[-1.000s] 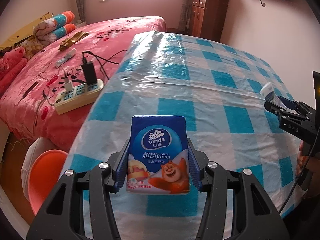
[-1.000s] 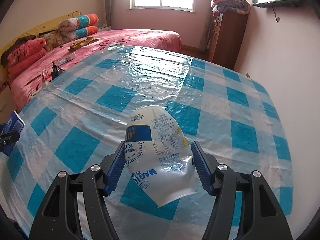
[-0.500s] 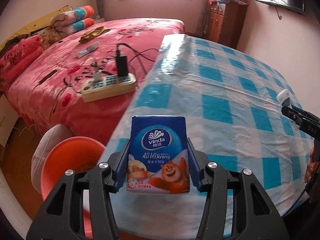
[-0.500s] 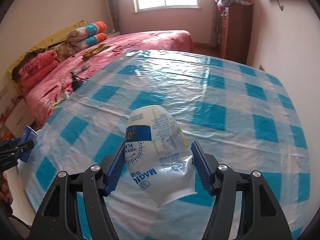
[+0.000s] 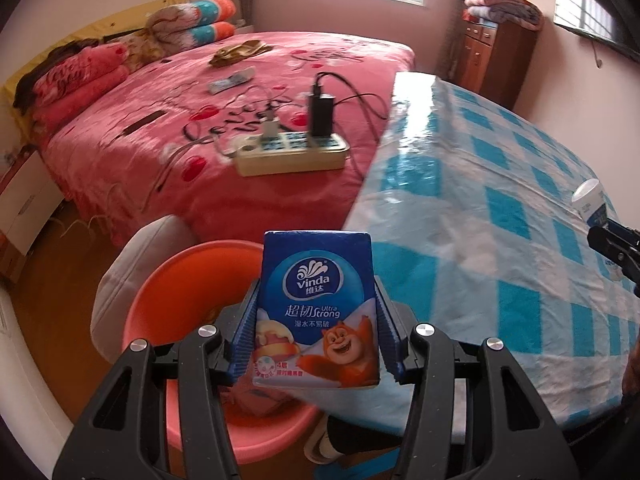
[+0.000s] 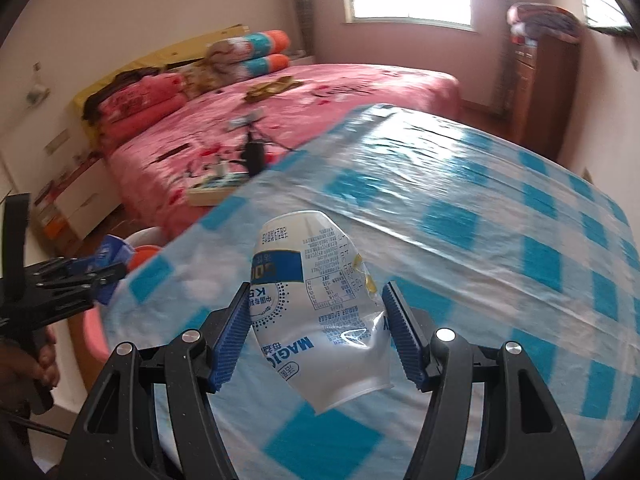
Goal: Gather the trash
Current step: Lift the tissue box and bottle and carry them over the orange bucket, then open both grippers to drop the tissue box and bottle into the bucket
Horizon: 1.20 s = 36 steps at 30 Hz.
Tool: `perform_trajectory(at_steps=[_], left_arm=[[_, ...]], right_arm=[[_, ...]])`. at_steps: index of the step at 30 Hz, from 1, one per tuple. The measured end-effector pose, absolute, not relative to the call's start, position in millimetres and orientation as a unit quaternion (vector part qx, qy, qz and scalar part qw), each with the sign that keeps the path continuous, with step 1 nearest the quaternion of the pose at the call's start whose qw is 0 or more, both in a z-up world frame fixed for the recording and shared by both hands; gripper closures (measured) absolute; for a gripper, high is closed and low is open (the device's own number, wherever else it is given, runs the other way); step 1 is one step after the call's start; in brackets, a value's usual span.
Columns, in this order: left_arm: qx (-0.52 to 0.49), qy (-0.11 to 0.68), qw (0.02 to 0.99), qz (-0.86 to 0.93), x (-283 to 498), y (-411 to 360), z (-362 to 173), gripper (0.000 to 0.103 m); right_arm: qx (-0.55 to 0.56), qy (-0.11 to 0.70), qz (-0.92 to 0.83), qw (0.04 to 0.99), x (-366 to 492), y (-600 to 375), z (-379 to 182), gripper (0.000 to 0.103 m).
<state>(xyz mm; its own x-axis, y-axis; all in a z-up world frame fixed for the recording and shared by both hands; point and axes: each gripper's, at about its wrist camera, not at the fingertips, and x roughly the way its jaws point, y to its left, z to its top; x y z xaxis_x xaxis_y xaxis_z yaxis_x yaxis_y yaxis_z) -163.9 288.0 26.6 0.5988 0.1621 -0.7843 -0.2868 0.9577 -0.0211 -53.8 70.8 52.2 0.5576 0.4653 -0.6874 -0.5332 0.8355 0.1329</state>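
Note:
My left gripper [image 5: 316, 320] is shut on a blue Vinda tissue pack [image 5: 316, 304], held upright over an orange-pink plastic basin [image 5: 176, 288] on the floor beside the table. In the right wrist view my right gripper [image 6: 316, 328] is shut on a crumpled white and blue plastic cup [image 6: 312, 300] above the checked table. That same cup [image 5: 592, 200] and right gripper show at the right edge of the left wrist view. The left gripper [image 6: 100, 276] with the blue pack [image 6: 112, 252] appears at the left of the right wrist view, by the basin [image 6: 96, 336].
A table with a blue and white checked plastic cover [image 5: 500, 184] fills the right side. A pink bed [image 5: 200, 120] carries a power strip [image 5: 288, 152] with chargers and cables. A wooden cabinet [image 5: 496, 56] stands at the back. A white stool [image 5: 132, 264] sits beside the basin.
Both grippers have swung left with their loads. The left one went from above the table to over the basin. The right one has moved toward the table's left edge.

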Motion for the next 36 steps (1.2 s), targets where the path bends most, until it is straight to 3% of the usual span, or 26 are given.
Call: perform_trajectory(at_steps=[13,36], left_arm=[[-0.113,0.448,0.87,0.173,-187.6,344.2,-2.4,0.05],[-0.165,0.477,0.835,0.217,-209.6,399.8,-50.0,0.05]], right_arm=[[-0.087,0.364,0.39,0.842,-76.9,169.7,69.5,0.037],[-0.146,0.37,0.508,0.764,-103.1,307.2,50.9,0.037]])
